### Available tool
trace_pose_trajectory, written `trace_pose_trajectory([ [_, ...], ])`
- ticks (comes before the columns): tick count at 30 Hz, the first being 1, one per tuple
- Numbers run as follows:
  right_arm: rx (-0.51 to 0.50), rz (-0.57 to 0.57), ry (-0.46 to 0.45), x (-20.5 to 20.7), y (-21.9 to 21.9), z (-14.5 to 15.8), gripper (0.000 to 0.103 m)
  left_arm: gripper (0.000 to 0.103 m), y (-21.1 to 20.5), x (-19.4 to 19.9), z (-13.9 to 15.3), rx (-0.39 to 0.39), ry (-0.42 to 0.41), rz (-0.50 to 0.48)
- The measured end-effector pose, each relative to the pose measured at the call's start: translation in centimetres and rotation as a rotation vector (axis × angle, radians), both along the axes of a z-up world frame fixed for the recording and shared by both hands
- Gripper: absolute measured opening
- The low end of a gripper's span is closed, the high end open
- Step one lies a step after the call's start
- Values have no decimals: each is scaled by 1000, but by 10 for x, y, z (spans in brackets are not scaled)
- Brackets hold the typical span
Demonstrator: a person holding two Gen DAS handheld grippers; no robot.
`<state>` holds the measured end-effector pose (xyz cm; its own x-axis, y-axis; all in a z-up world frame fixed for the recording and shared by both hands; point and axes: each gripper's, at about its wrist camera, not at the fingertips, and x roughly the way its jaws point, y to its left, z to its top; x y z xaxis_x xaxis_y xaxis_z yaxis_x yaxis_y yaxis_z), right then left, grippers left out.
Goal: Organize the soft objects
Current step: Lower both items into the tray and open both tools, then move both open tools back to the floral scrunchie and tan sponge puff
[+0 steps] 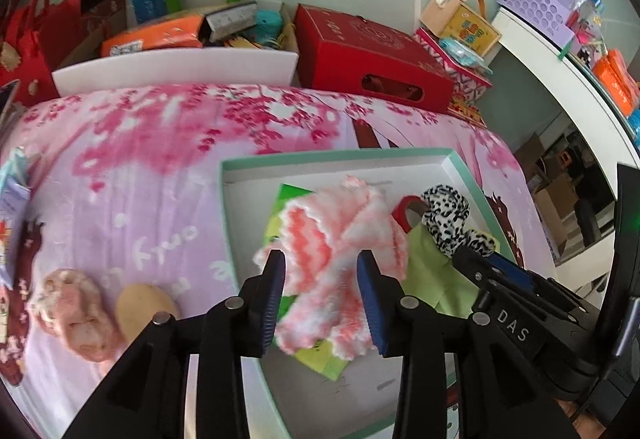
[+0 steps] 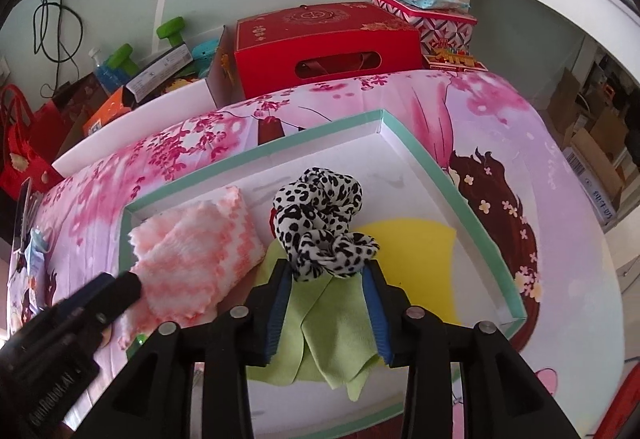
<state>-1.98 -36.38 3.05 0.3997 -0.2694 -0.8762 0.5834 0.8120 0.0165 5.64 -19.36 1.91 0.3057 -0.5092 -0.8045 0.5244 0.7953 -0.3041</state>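
Left wrist view: The left hand-held gripper (image 1: 321, 279) is over the shallow box (image 1: 336, 155) with the green rim. The box sits on a bed with a pink flower sheet (image 1: 160, 159).
Left grip: Its blue fingers (image 1: 276, 295) stand apart on each side of the fluffy pink and white cloth (image 1: 336, 251). I cannot tell if they pinch it or just sit beside it.
In the box: The pink cloth lies on a green packet (image 1: 292, 199). A light green cloth (image 1: 432, 271), a spotted black and white scrunchie (image 1: 444, 219) and a red ring (image 1: 408, 211) are just beside it.
Still outside: A pink fuzzy slipper (image 1: 76, 311) lies on the sheet, well apart from the box.
Right wrist view: The right hand-held gripper (image 2: 326, 299) is spread wide. Nothing is squeezed in it.
Right side things: The scrunchie (image 2: 320, 227) sits at its tips, on the light green cloth (image 2: 328, 339). A yellow sheet (image 2: 408, 255) lies flat on the box floor. The other gripper (image 2: 112, 291) touches the pink cloth (image 2: 196, 251) at its edge.
What could go wrong: The pink cloth is floppy, so a small pinch may slip and it may flop over the rim (image 2: 256, 151).
Also: The two grippers are near each other, so they may bump.
Also: Grabbing the scrunchie may catch the green cloth under it and drag that too.
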Motion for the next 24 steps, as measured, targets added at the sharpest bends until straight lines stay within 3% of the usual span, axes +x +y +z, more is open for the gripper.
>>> trace_pose_trajectory([
  [6,-36,46,29,-2,12,17,43,47,24,5,21,30,-26,63],
  [10,-117,85,64,-5,26,30,58,54,39,9,26,73,-24,110],
  [12,-126,99,66,-6,29,34,60,61,46,11,27,95,-17,128],
  [14,-124,112,68,-6,32,35,71,64,51,12,27,124,-18,137],
  [17,-115,128,75,-5,34,31,94,92,58,13,24,169,-15,162],
  [19,-110,137,75,-4,36,30,103,92,62,14,22,194,-37,183],
  [24,-108,152,53,-2,41,32,103,94,74,20,17,222,-50,237],
])
